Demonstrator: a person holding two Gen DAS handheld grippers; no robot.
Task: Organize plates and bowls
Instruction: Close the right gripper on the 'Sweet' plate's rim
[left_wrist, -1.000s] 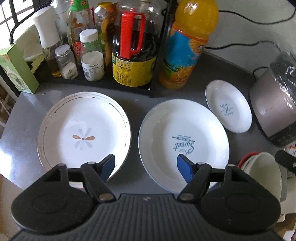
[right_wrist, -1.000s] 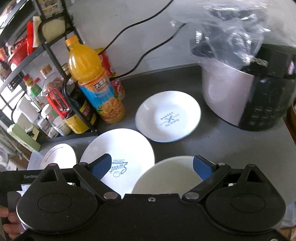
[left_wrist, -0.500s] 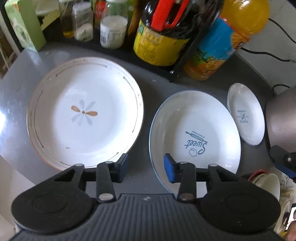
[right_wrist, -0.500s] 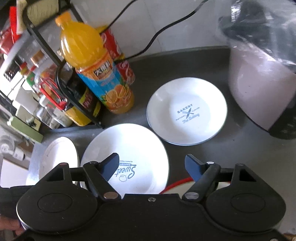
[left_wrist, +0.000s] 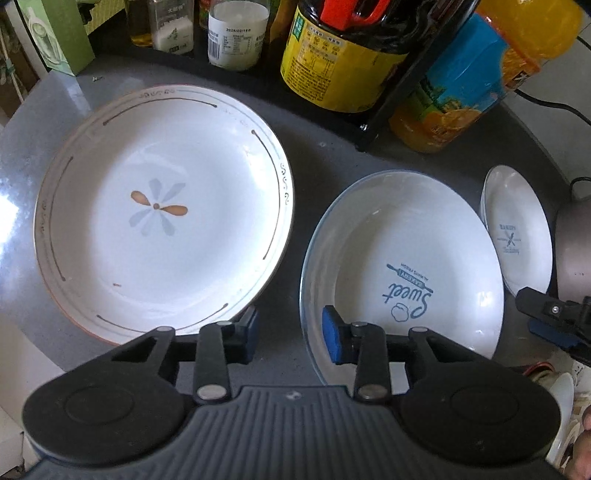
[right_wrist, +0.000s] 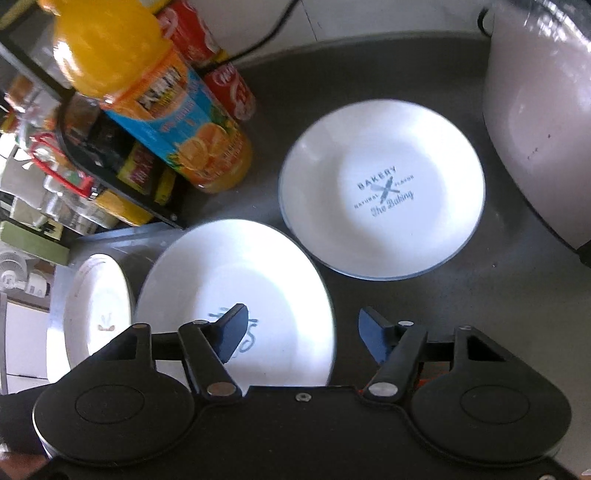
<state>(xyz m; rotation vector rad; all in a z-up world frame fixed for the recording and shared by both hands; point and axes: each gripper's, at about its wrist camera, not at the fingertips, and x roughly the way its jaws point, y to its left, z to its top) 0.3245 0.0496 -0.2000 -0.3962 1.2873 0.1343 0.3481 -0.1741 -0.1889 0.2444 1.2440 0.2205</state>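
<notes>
Three white dishes lie on the grey counter. A large flower-pattern plate (left_wrist: 162, 214) is on the left, a "Sweet" plate (left_wrist: 406, 273) in the middle, a smaller "Bakery" plate (left_wrist: 517, 229) on the right. My left gripper (left_wrist: 290, 334) is open and empty, low over the gap between the flower plate and the "Sweet" plate, its right finger over that plate's near-left rim. My right gripper (right_wrist: 301, 332) is open and empty, above the near edge of the "Sweet" plate (right_wrist: 236, 295); the "Bakery" plate (right_wrist: 384, 188) lies ahead of it and the flower plate (right_wrist: 98, 299) at far left.
A black rack with jars and a large oil bottle (left_wrist: 340, 55) stands behind the plates, beside an orange juice bottle (right_wrist: 155, 103) and red cans (right_wrist: 229, 85). A metal rice cooker (right_wrist: 539, 122) stands at the right. A white bowl's rim (left_wrist: 563, 402) shows at the lower right.
Both grippers have moved forward and lower toward the plates. The left gripper's jaws have narrowed. The white bowl under the right gripper has dropped out of its view.
</notes>
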